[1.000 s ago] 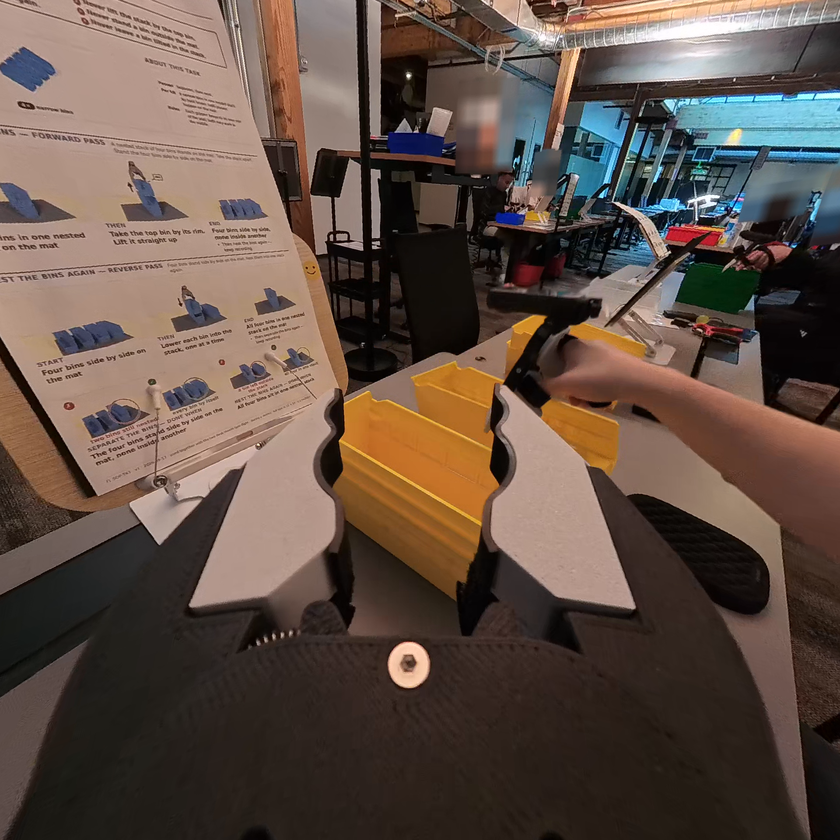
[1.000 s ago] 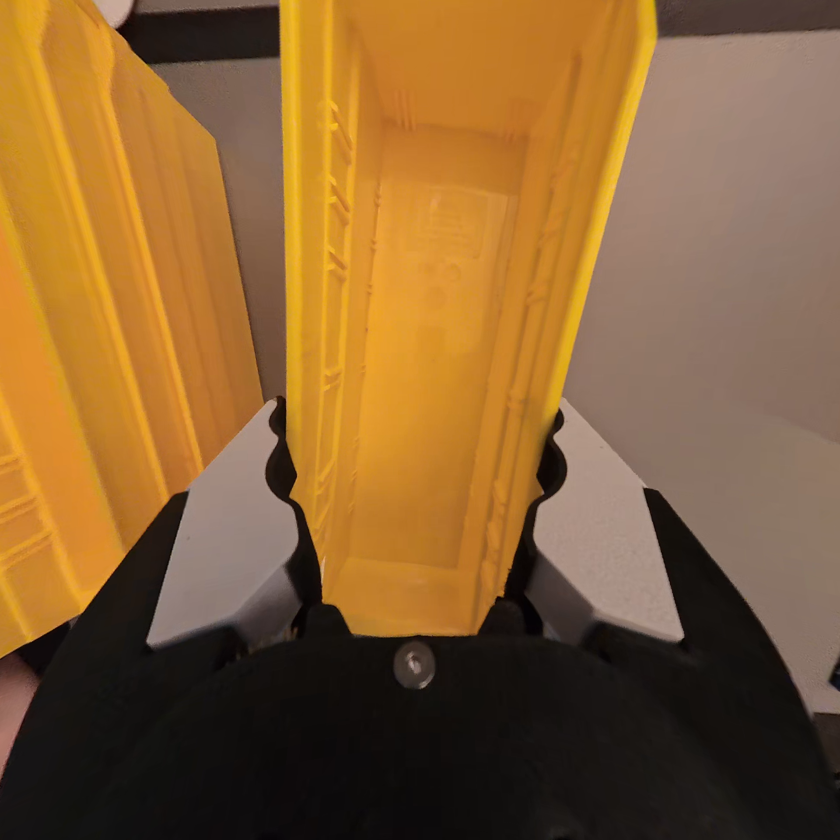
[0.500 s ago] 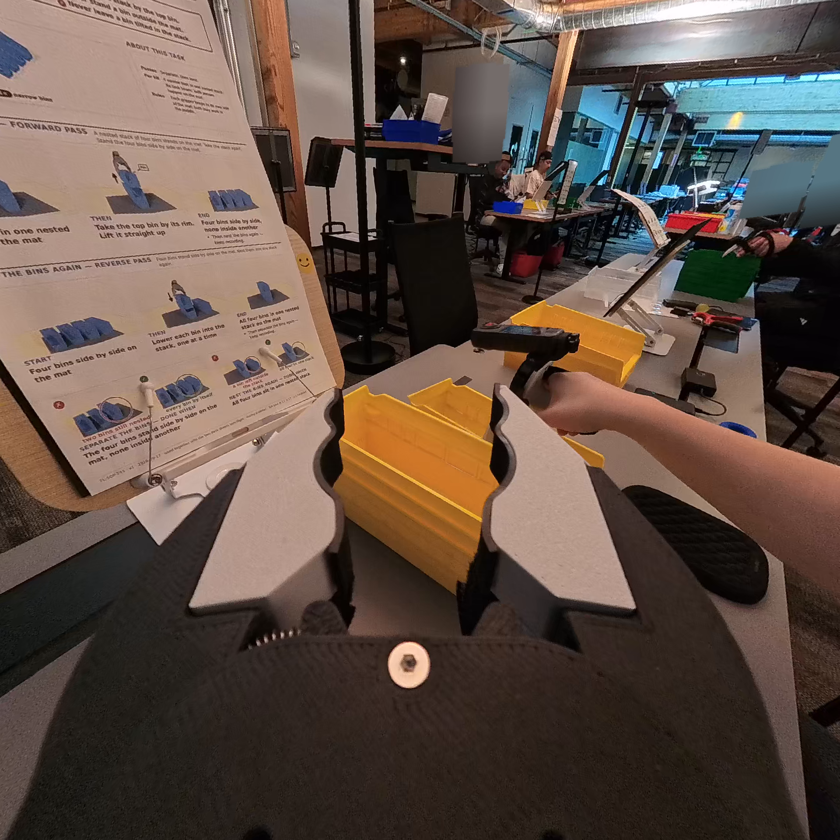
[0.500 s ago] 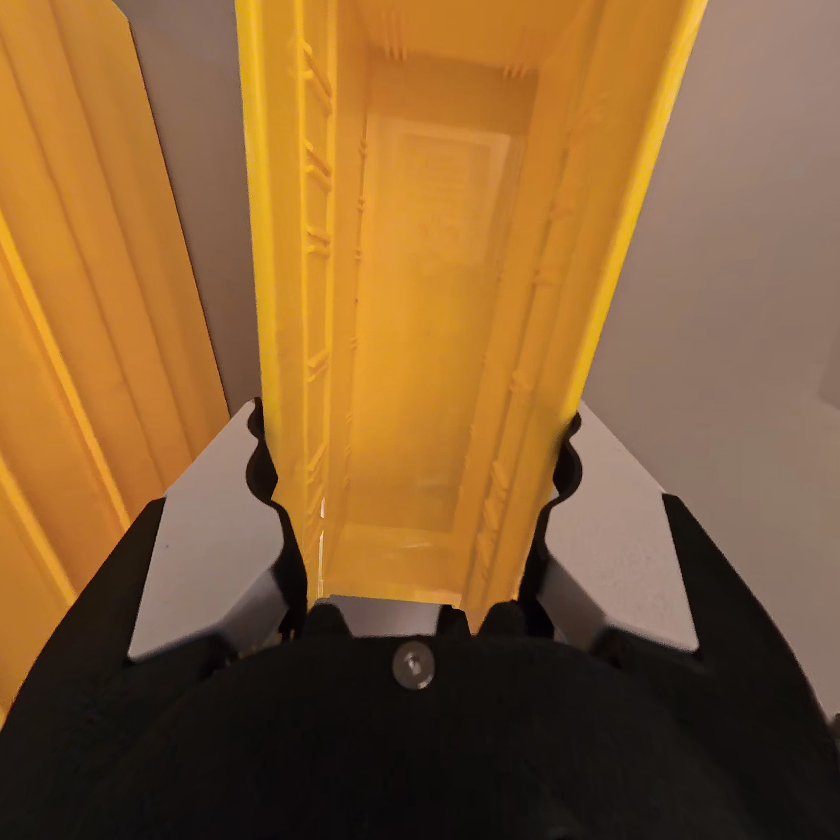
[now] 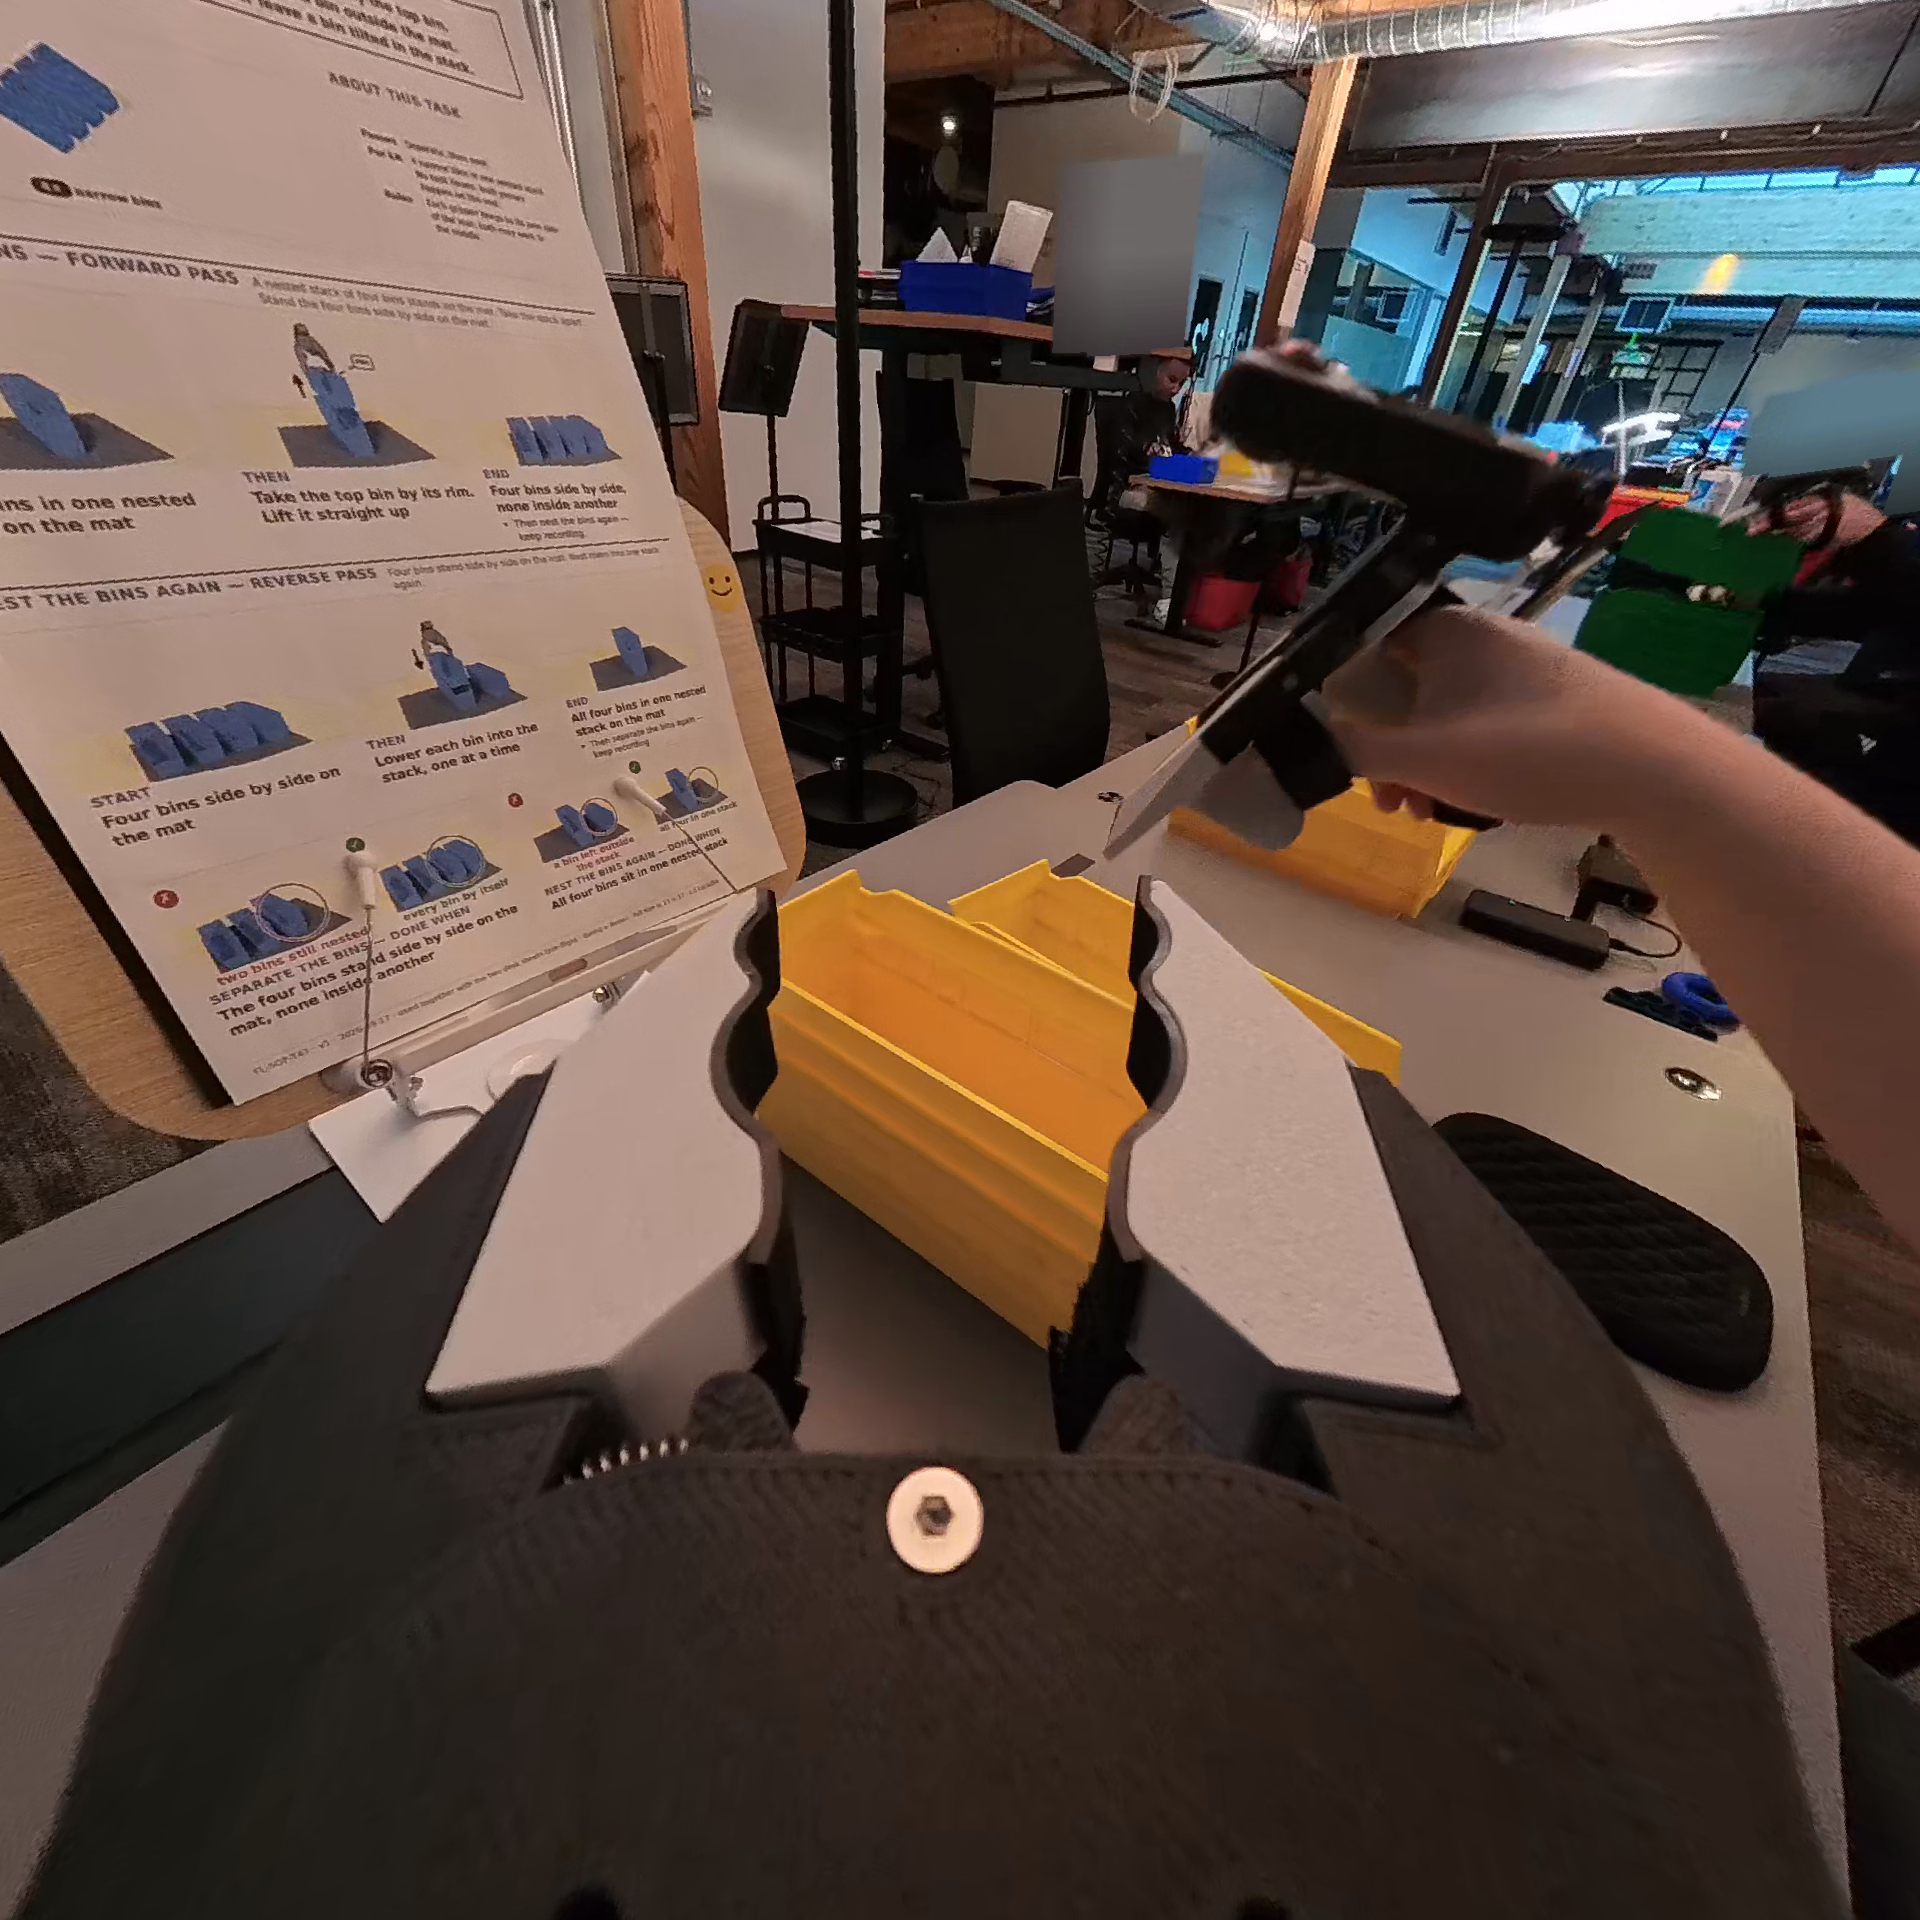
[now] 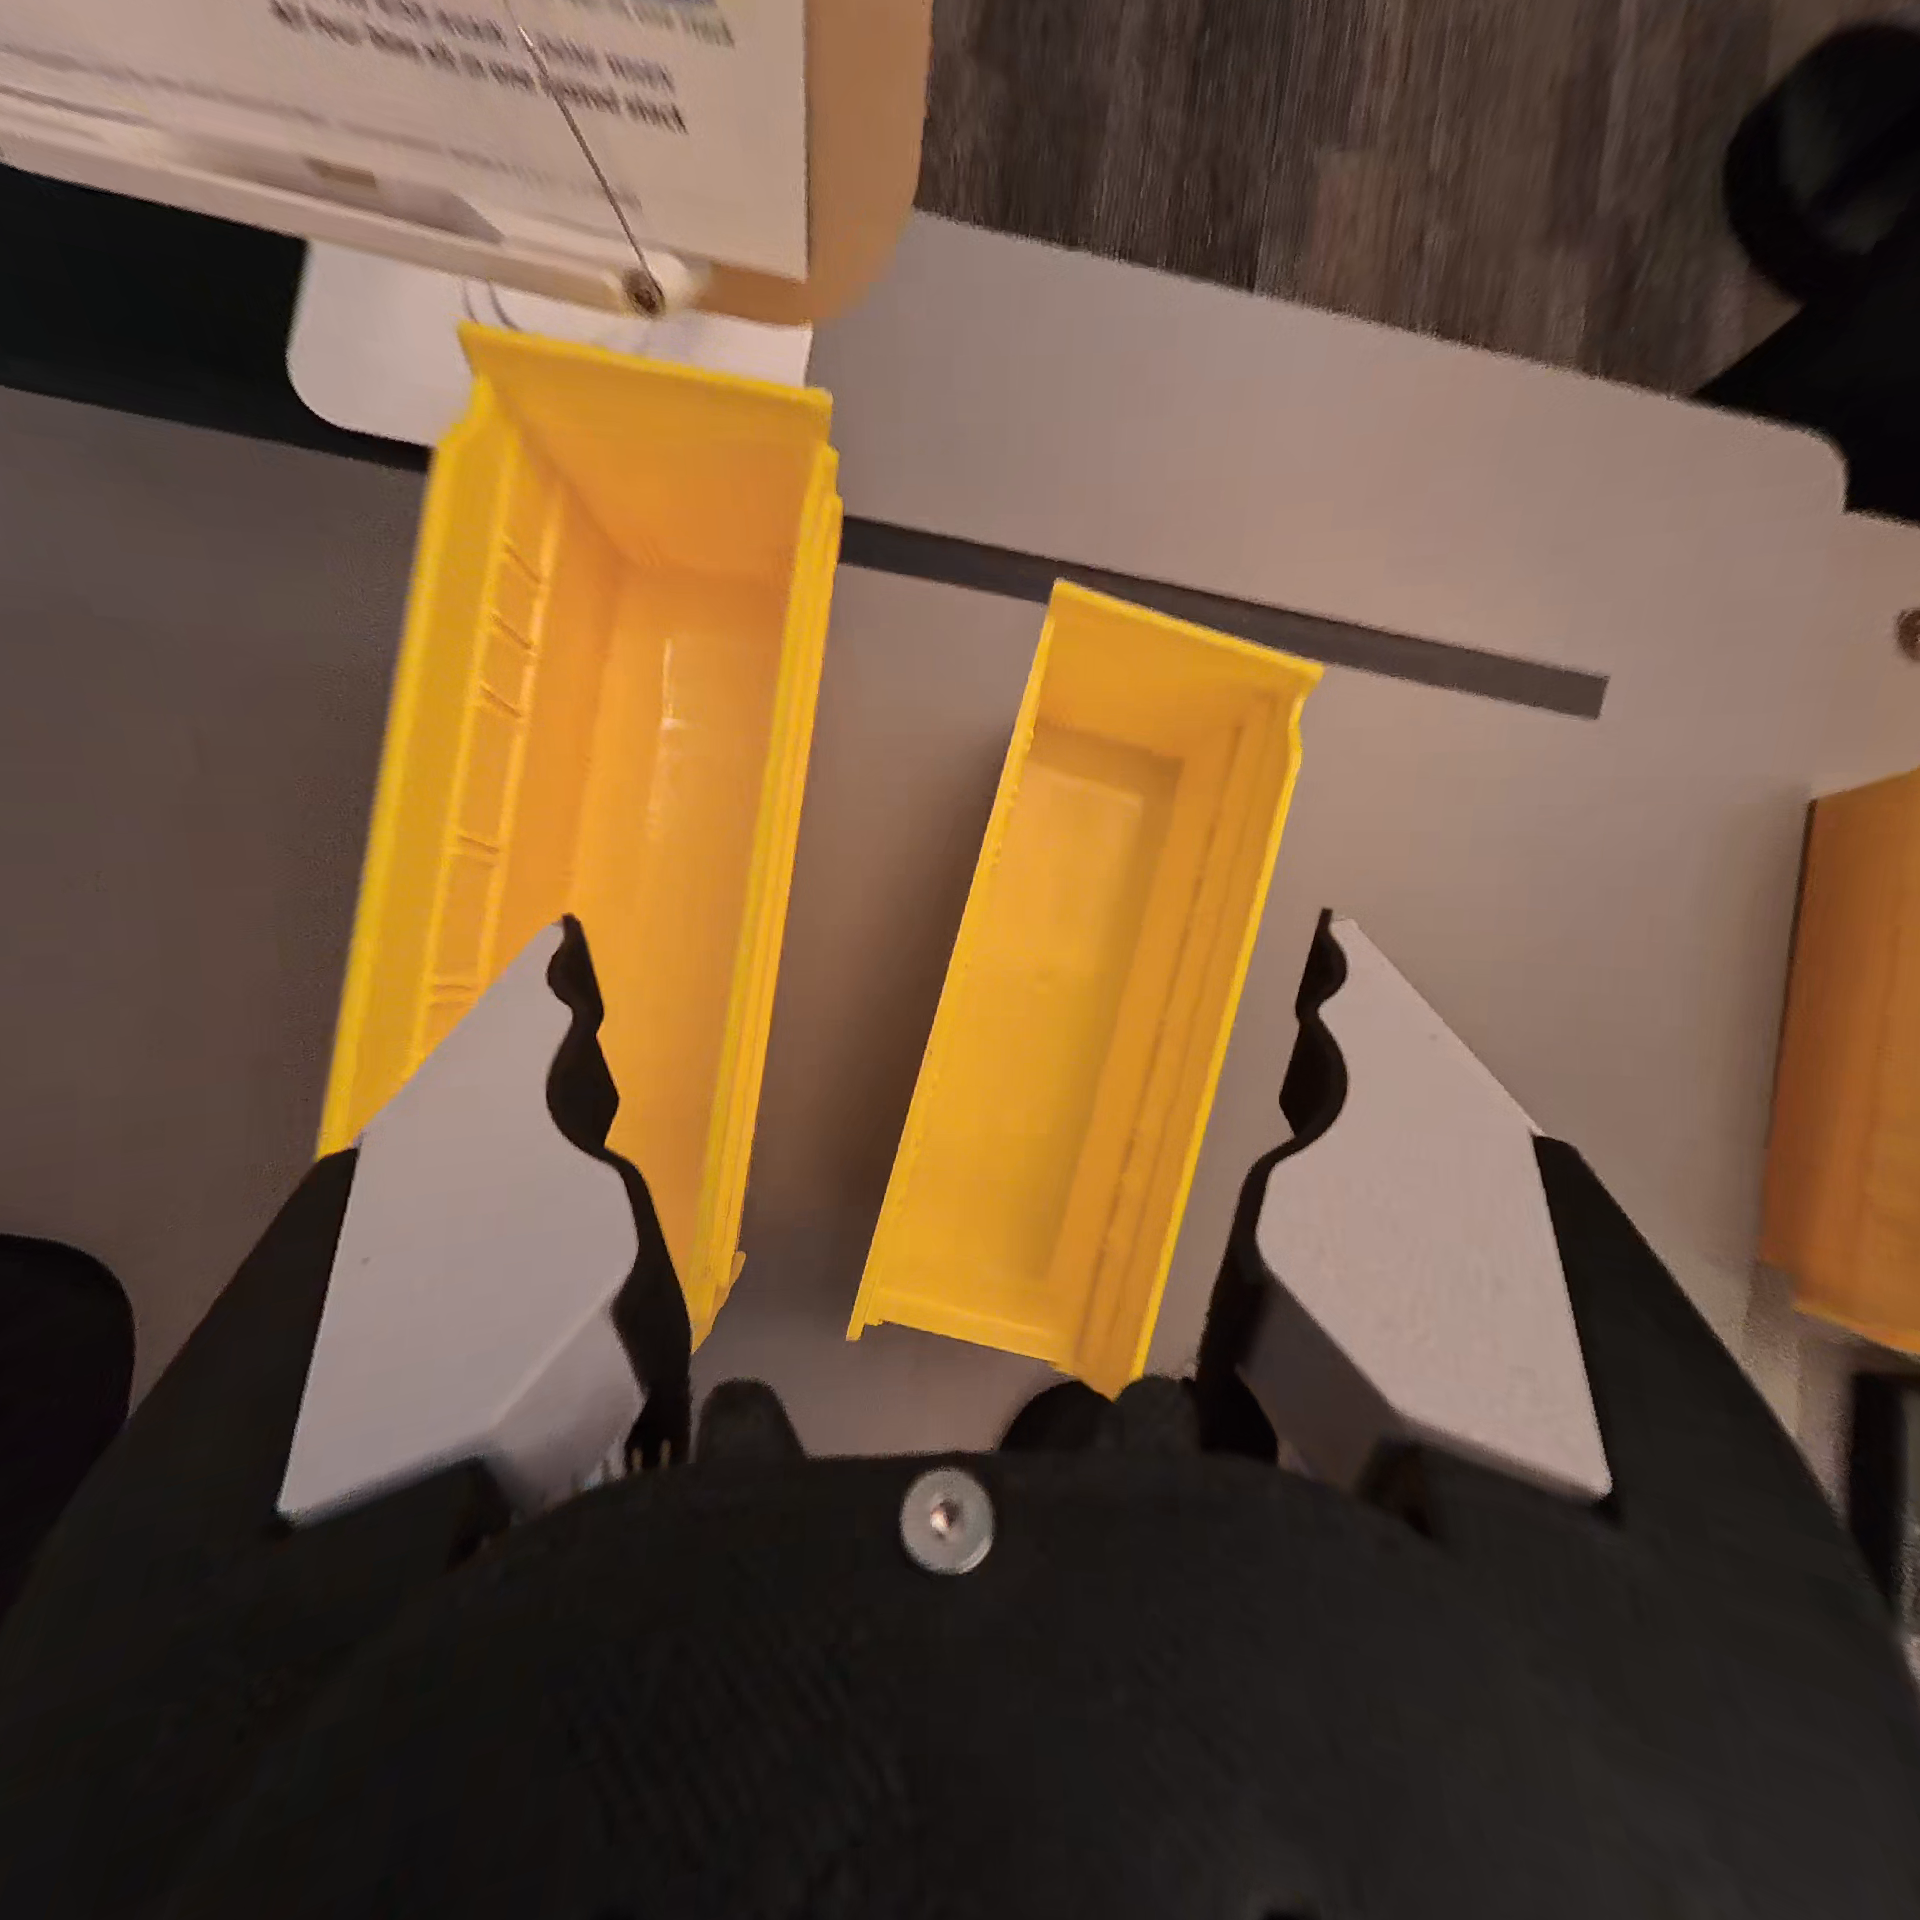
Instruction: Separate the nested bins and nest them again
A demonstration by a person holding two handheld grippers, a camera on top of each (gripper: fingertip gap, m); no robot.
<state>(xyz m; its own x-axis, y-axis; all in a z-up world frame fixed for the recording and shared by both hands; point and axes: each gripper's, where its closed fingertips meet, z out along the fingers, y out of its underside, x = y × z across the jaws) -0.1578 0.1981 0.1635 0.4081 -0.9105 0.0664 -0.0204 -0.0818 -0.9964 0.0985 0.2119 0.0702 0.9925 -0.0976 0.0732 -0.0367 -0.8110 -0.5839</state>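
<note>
Bins, yellow and narrow, stand apart on a grey bench. The taller one, likely a stack (image 6: 613, 748), sits near the far edge by an instruction board (image 5: 312, 520). A single bin (image 6: 1081, 997) lies just beside it, a strip of bare bench between them. A third yellow bin (image 6: 1849, 1060) is well apart toward the right edge.

The right gripper (image 6: 935, 1060) hangs above the bench with its jaws wide apart and bare, looking straight down. The single bin shows between its fingers, but the pads do not touch it. The left gripper (image 5: 951, 1049) is low at the near edge, jaws apart on nothing, with the stack's end beyond them.

The step in hand looks like separating. To do it well, the right jaws should come down square over the top bin's rim, close on both long walls, and lift straight up. The left jaws could steady the lower bins so they do not rise too. Each freed bin wants its own clear spot.

A black pad (image 5: 1610, 1247) lies at the right of the bench. Beyond is an open workshop with desks, chairs, timber posts and ceiling ducts
</note>
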